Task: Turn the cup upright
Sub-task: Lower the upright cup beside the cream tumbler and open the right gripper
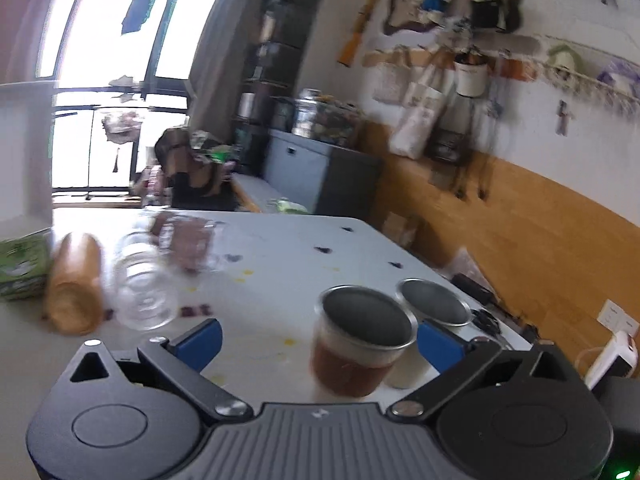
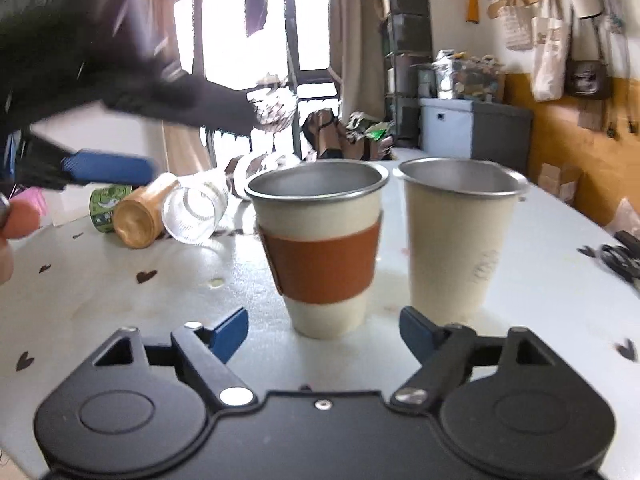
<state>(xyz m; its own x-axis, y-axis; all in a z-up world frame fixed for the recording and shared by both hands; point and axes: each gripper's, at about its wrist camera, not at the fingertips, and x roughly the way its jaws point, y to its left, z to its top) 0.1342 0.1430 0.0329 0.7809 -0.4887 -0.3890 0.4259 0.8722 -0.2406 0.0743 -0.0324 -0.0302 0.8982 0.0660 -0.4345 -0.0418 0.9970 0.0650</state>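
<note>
Steel-lined cups stand upright on the white counter point(image 2: 540, 300): the sleeved cup point(image 2: 320, 248) just beside the plain cup point(image 2: 456, 240). Further left, a tan cup point(image 2: 140, 220) and a clear glass point(image 2: 196, 212) lie on their sides, touching. Left claw point(image 1: 318, 344) and right claw point(image 2: 322, 330) are both spread wide, holding nothing.

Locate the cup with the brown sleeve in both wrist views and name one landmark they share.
Left wrist view: the cup with the brown sleeve stands lower centre-right, upright.
Right wrist view: it stands at centre, upright.
Shared landmark: the plain cream cup just right of it in both.
</note>
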